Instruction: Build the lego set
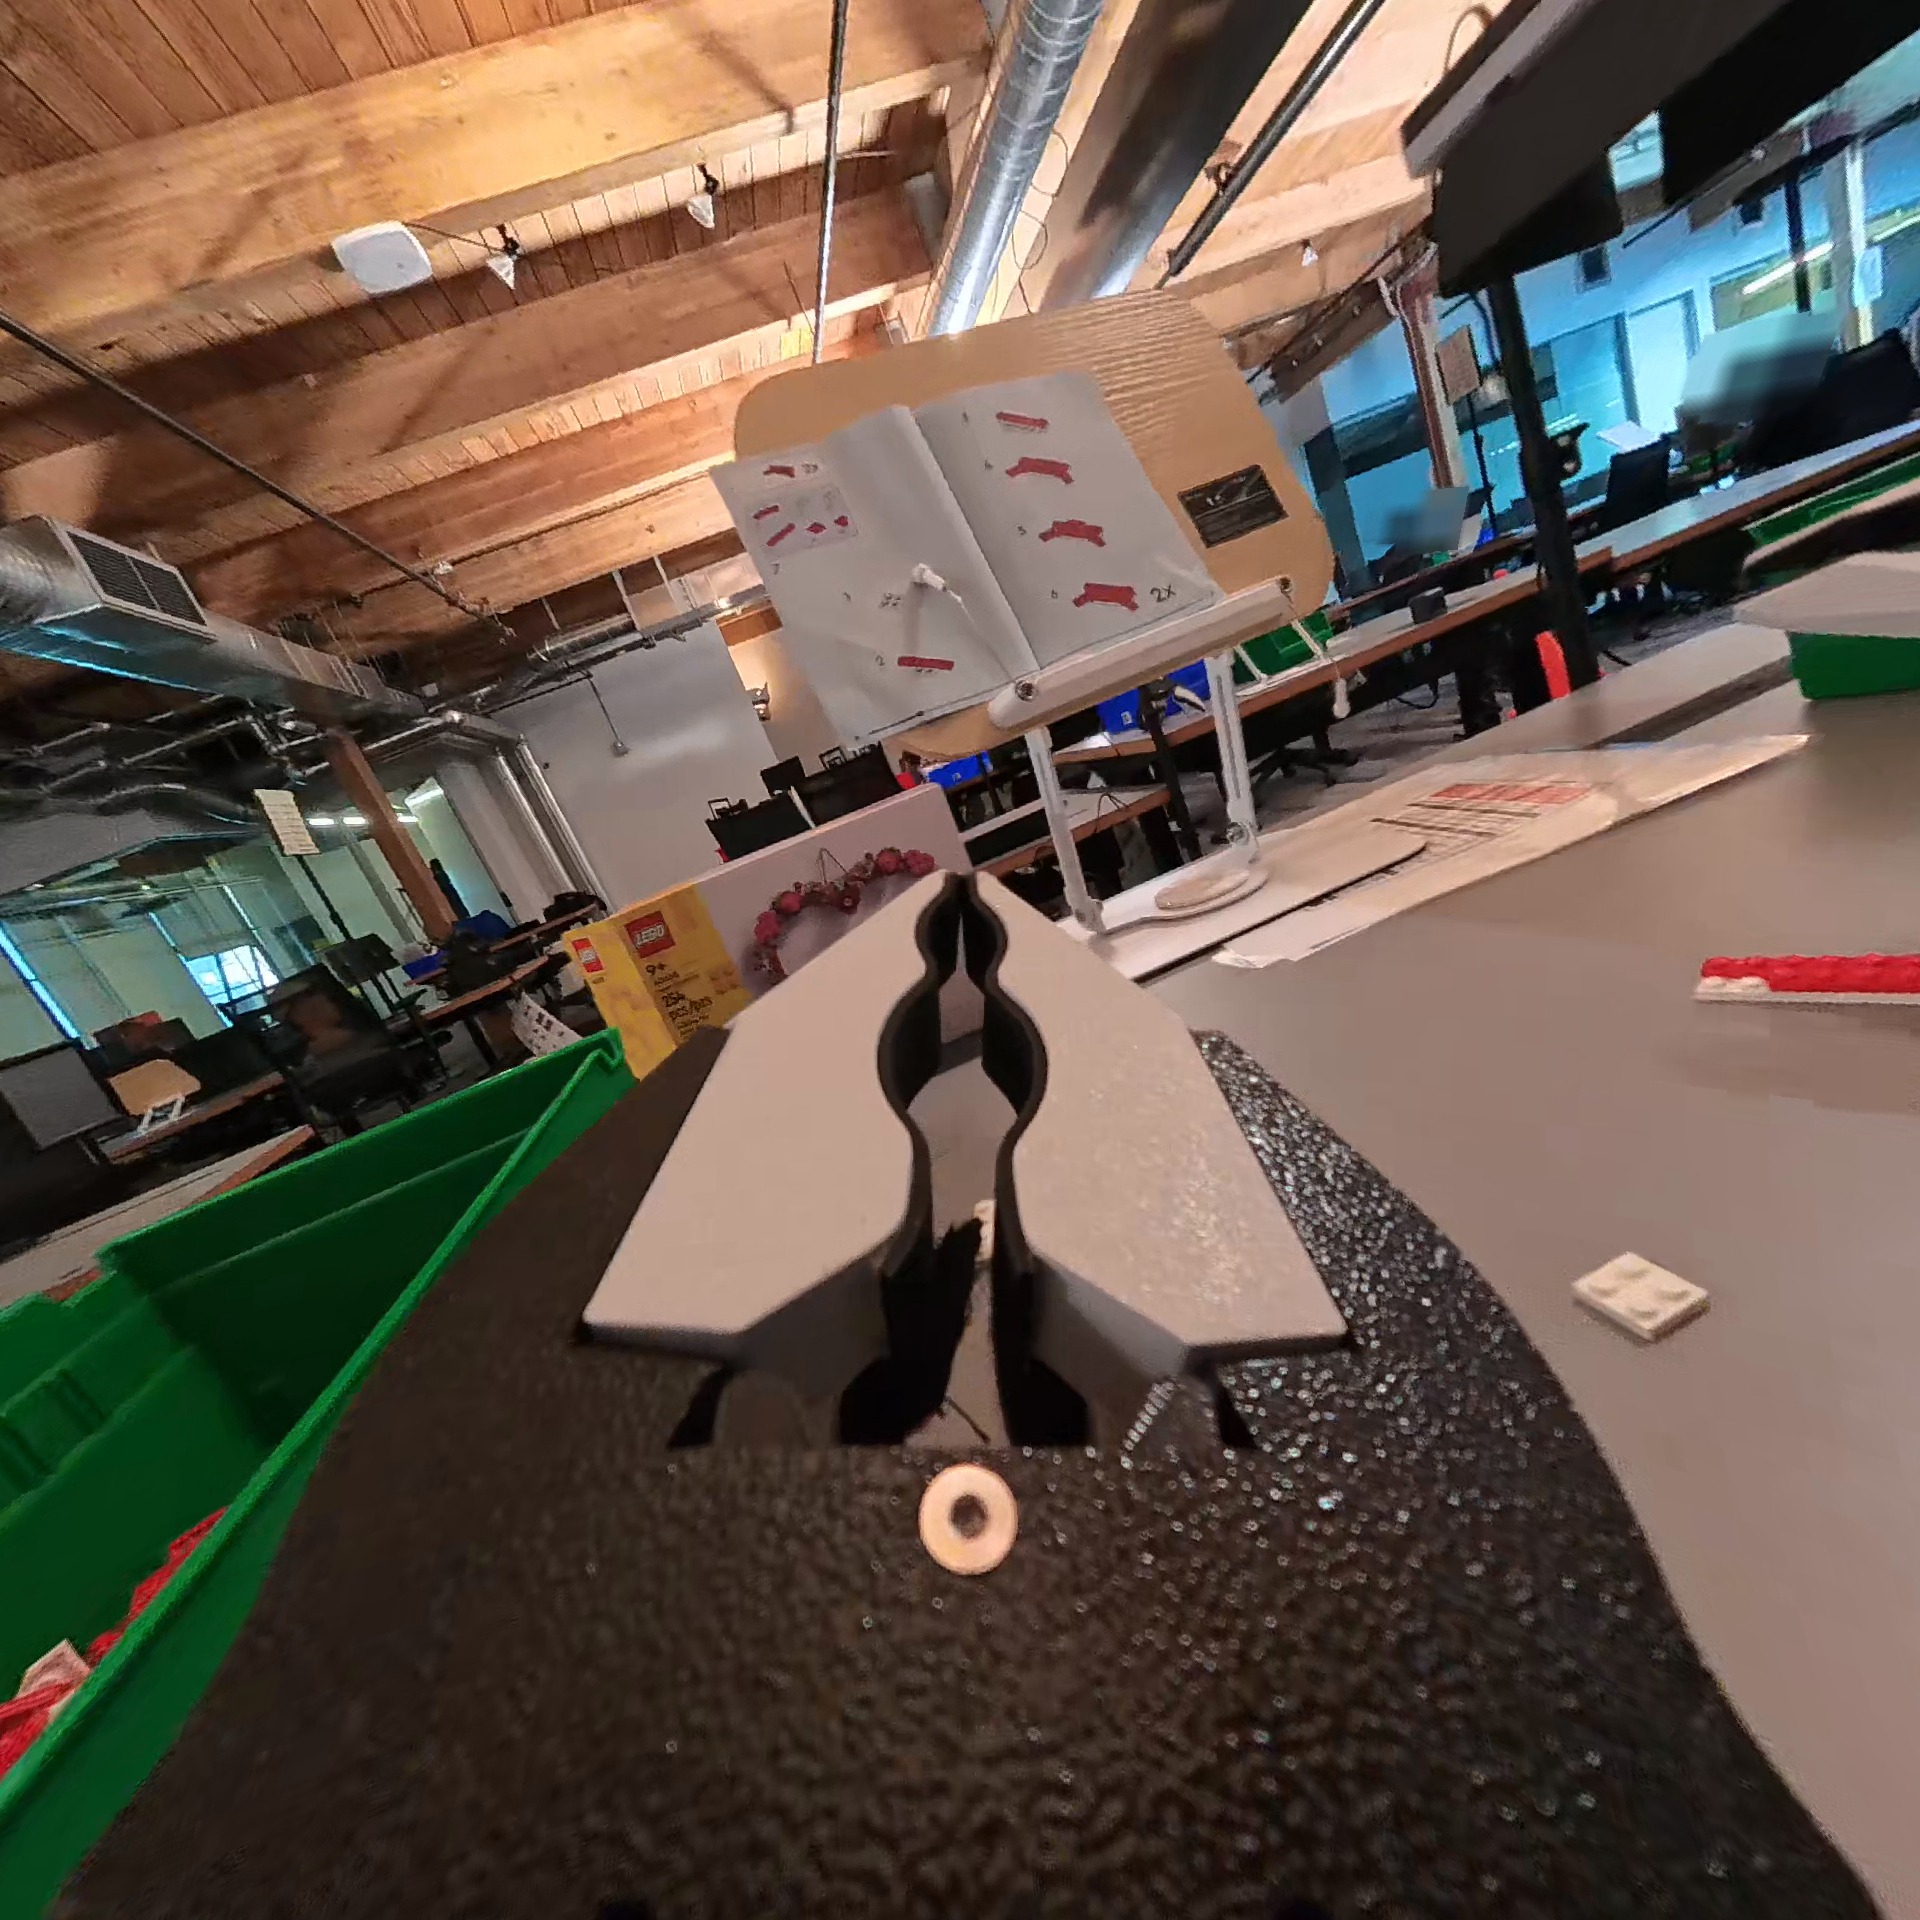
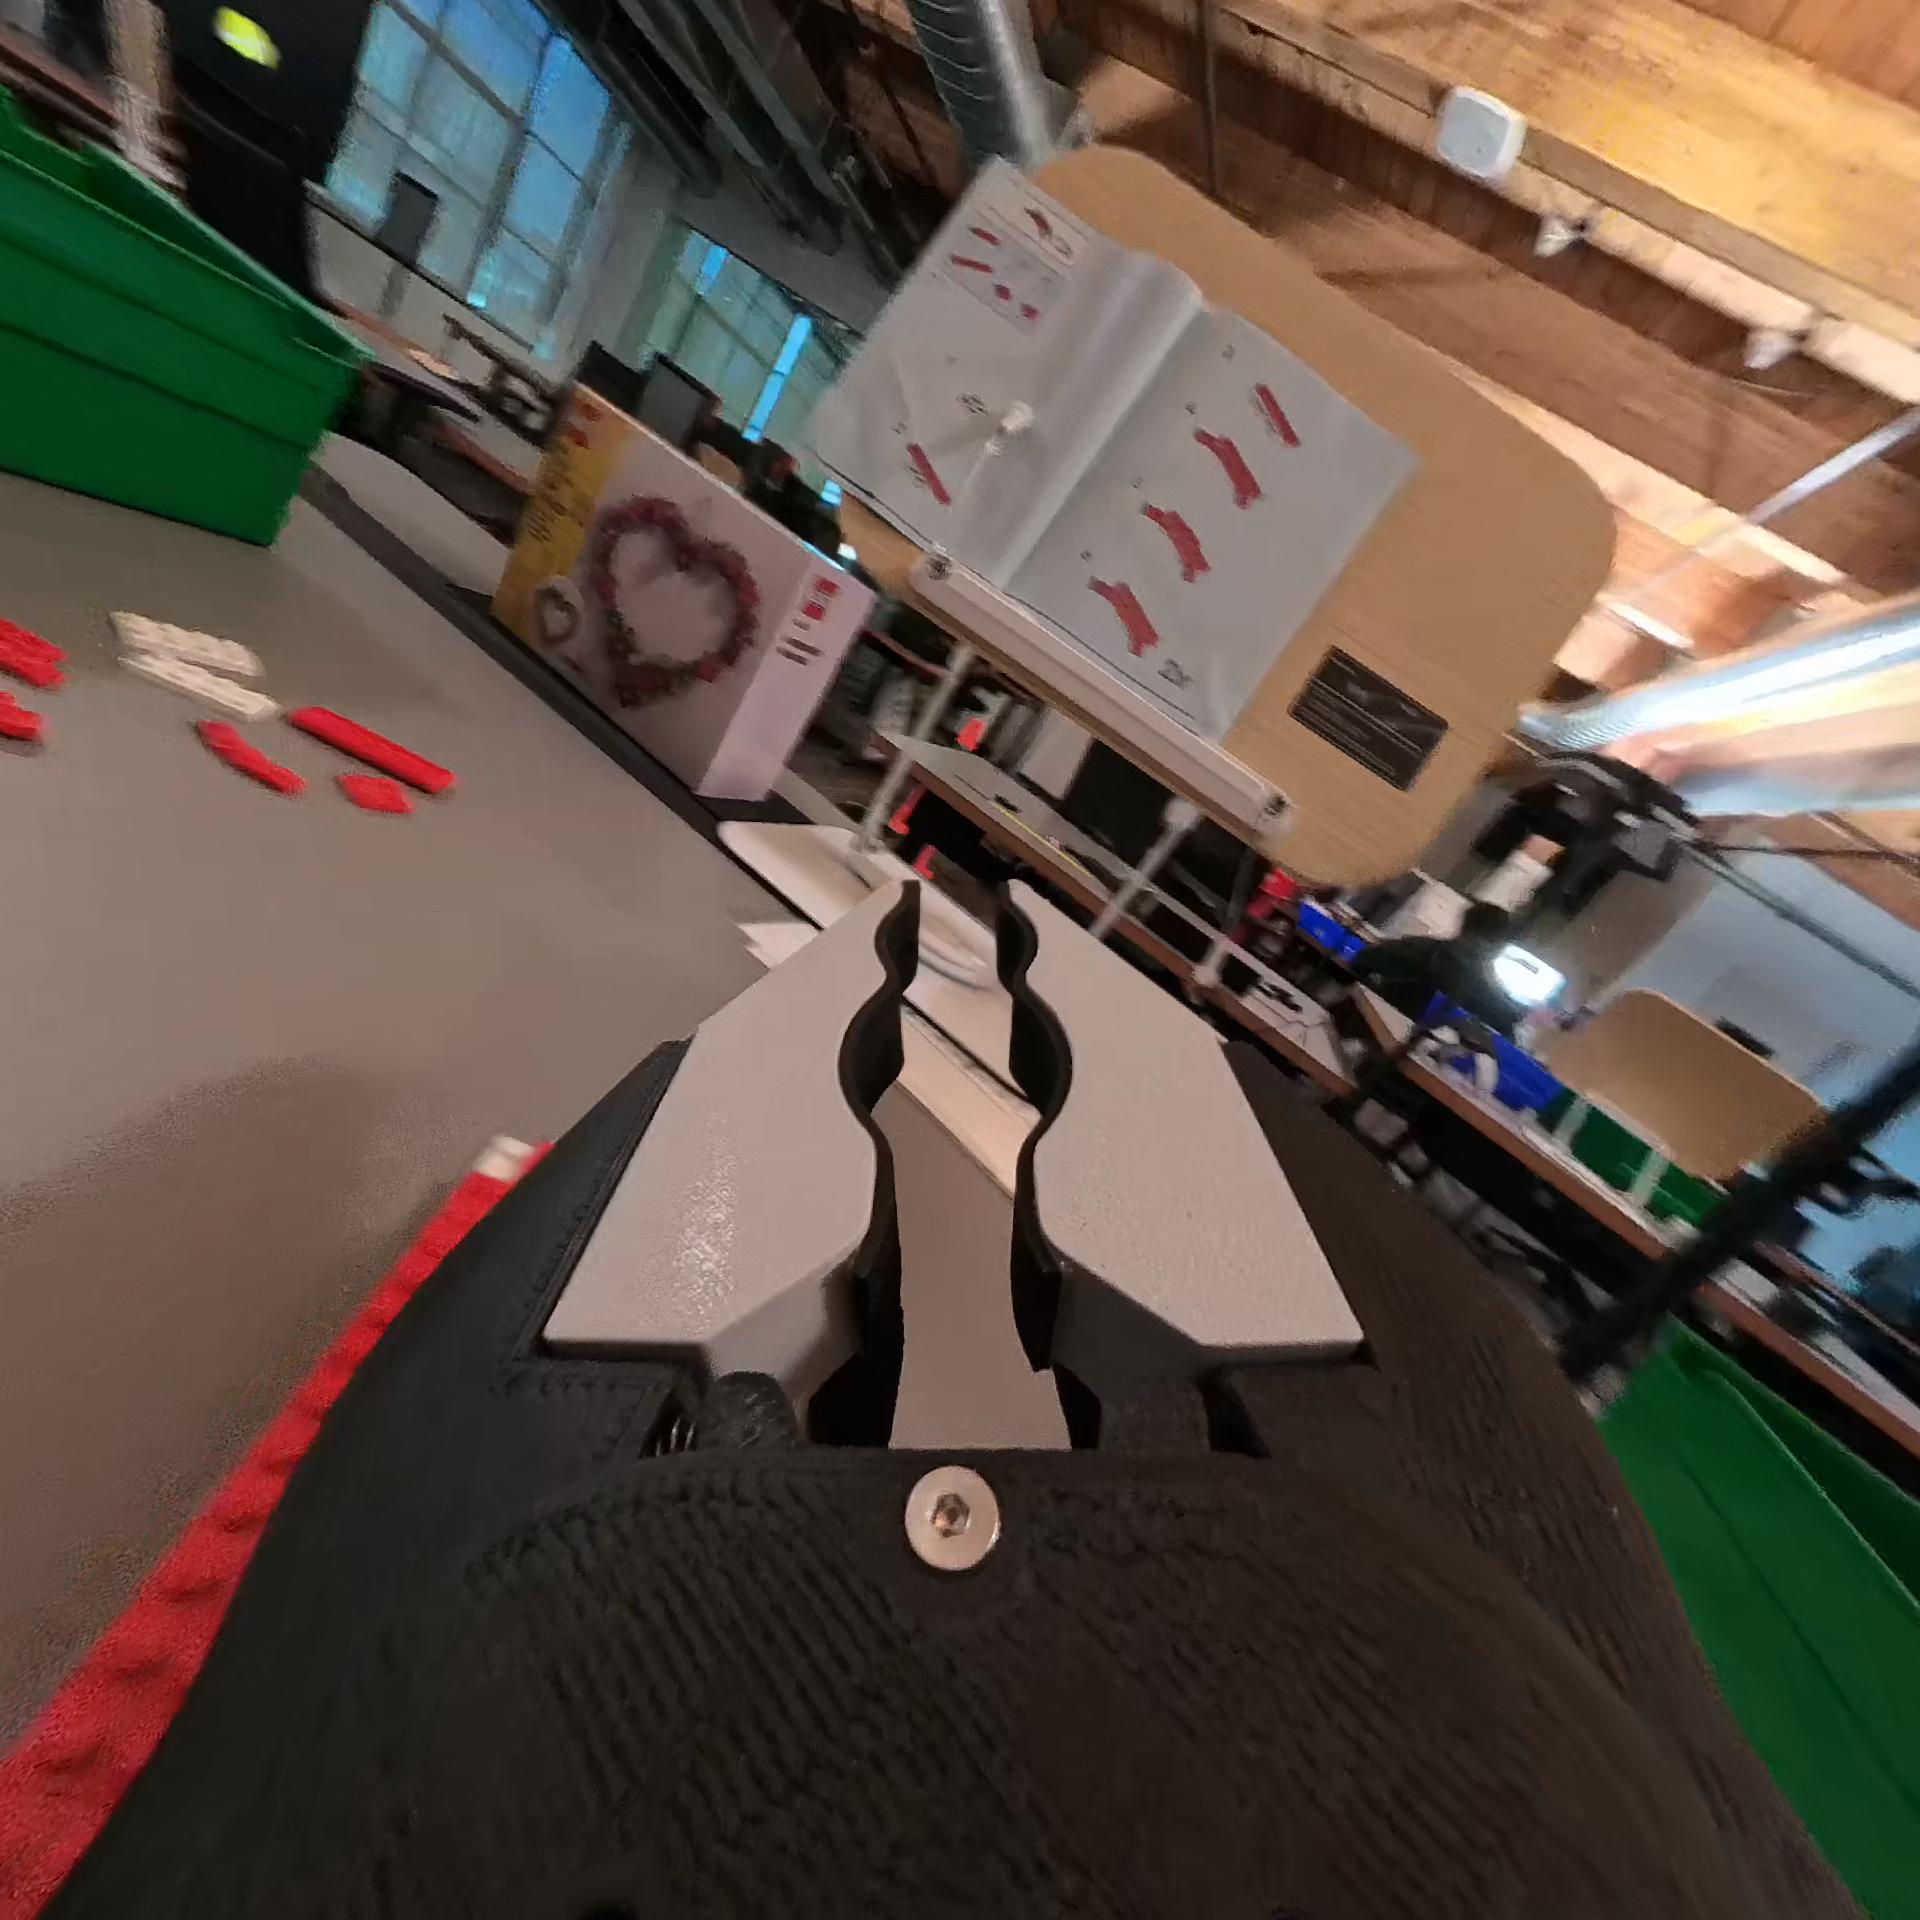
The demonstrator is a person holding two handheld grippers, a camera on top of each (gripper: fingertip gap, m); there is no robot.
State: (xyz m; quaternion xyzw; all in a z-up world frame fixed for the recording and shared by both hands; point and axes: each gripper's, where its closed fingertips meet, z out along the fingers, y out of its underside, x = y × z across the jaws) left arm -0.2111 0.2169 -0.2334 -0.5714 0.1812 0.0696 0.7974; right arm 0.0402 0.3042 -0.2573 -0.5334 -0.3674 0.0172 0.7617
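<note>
My left gripper [image 1: 961, 883] is shut with its grey fingertips touching and nothing visible between them, raised over the grey table [image 1: 1455, 1143]. To its right lie a small white plate [image 1: 1640, 1294] and a red strip on a white plate [image 1: 1808, 977]. My right gripper [image 2: 958, 896] is open a little and empty. Left of it, red pieces [image 2: 369, 748] and white plates [image 2: 187, 660] lie loose on the table [image 2: 312, 987]. A large red studded plate [image 2: 208, 1558] lies under the gripper body at lower left. The open instruction booklet [image 1: 966, 551] sits on a stand, and also shows in the right wrist view [image 2: 1112, 457].
A green bin [image 1: 312, 1195] holding red pieces stands at my left. Another green bin [image 2: 135, 343] is at the far left, and one [image 2: 1766, 1558] at the lower right. The set's box [image 2: 675, 623] stands beside the booklet stand. A printed sheet [image 1: 1507, 810] lies behind. The grippers' ends are close to 25 centimetres from one another. The small white plate [image 1: 1640, 1294] sits 15 centimetres or so from the ends of my left fingers.
</note>
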